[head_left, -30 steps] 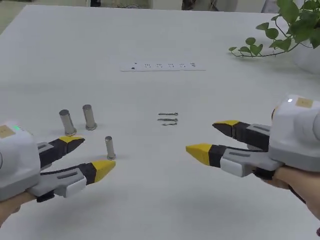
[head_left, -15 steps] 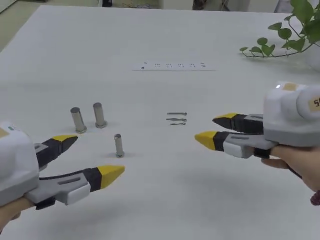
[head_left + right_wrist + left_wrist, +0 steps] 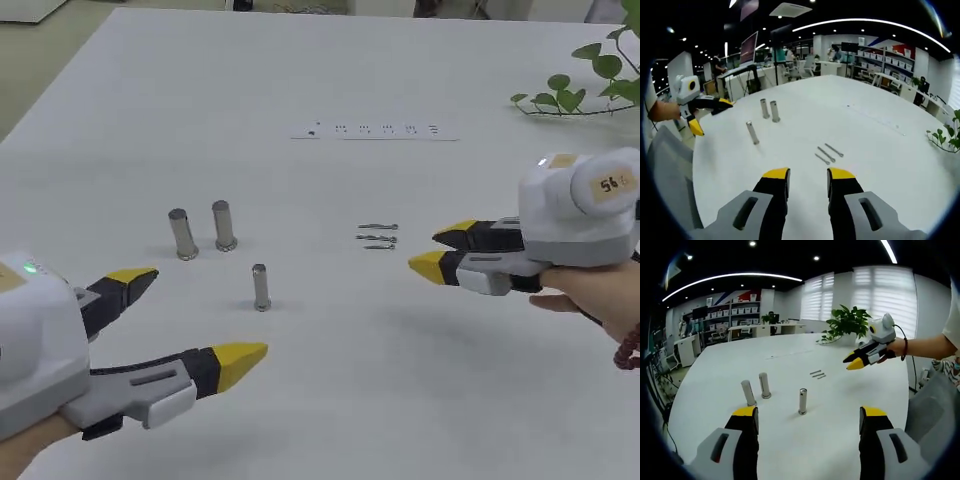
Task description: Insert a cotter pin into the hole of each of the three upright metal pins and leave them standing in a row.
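The head view looks forward and down on the table [image 3: 400, 400] from above. The left gripper view and right gripper view sit low, facing inward across it from either side; all three share the upright pins [image 3: 260, 287] mid-frame

A white table [image 3: 330, 60] carries a thin white strip with dark markings [image 3: 375, 131], lying flat on it. A leafy green plant [image 3: 606, 66] trails over the table's far right corner. Beyond the table are office shelves [image 3: 742, 307], desks [image 3: 800, 67] and windows with blinds [image 3: 885, 290].
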Available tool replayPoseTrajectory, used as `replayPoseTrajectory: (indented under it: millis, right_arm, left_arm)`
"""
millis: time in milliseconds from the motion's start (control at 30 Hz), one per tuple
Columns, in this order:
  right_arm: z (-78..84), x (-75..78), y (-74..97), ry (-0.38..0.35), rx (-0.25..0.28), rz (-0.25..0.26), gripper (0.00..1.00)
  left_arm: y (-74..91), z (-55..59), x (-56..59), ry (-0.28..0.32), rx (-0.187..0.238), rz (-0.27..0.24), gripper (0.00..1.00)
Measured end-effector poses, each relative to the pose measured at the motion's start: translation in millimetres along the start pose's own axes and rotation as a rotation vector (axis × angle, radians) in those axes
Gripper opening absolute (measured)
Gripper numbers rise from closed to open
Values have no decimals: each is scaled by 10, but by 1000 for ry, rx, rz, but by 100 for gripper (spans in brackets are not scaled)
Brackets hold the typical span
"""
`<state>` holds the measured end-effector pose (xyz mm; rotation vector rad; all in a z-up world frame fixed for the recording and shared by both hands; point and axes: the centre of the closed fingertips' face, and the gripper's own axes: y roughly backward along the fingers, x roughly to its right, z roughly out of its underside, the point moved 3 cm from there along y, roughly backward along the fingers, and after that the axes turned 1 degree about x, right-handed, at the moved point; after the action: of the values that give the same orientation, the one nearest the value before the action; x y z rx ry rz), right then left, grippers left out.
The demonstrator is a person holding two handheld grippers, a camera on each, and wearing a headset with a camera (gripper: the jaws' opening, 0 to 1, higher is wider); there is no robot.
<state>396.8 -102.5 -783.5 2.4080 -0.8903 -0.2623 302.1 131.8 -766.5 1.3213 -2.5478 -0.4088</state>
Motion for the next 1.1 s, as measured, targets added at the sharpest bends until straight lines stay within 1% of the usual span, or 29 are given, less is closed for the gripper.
replayPoseTrajectory:
  millis: [133, 333, 467, 633, 933, 1100]
  right_arm:
    - [9, 27, -81, 17, -16, -14, 29]
    - [27, 67, -218, 43, -45, -35, 27]
    - [45, 87, -305, 61, -65, -45, 25]
    - [43, 106, -388, 76, -82, -60, 24]
    - [57, 205, -553, 99, -114, -80, 21]
    - [93, 247, -627, 111, -137, -79, 20]
  left_arm:
    - [34, -16, -7, 34, 18, -9, 82]
    - [77, 41, -21, 56, 10, -22, 81]
    - [97, 94, 5, 41, -10, -26, 80]
    - [118, 107, 34, 25, -20, -25, 79]
    - [159, 126, 10, -9, -32, -45, 76]
    - [162, 144, 24, -15, -38, -46, 73]
